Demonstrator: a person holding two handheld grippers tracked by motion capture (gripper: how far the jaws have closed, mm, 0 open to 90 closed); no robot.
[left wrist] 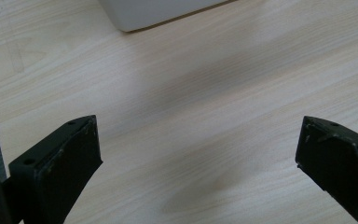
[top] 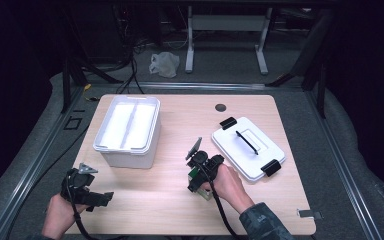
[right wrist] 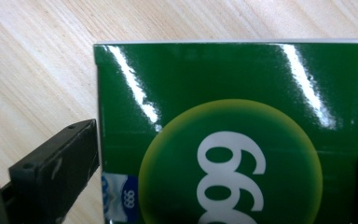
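- Pale wooden table point(top: 170, 200), dim workshop floor beyond; open white bin point(top: 128, 129) as the landmark, standing at the table's left rear.
- Right of the bin, toward the near edge: right gripper point(top: 198, 184), jaws closed flat against both sides of a glossy green box point(right wrist: 233, 135), yellow disc and white numerals facing the right gripper view.
- Green box point(top: 203, 192) resting low on the tabletop, well apart from the bin.
- Near the bin's front left corner: left gripper point(top: 100, 199), jaws spread wide over bare wood, nothing between them.
- Farther right of the bin: white lid point(top: 247, 147) with black handle and clips, lying flat.
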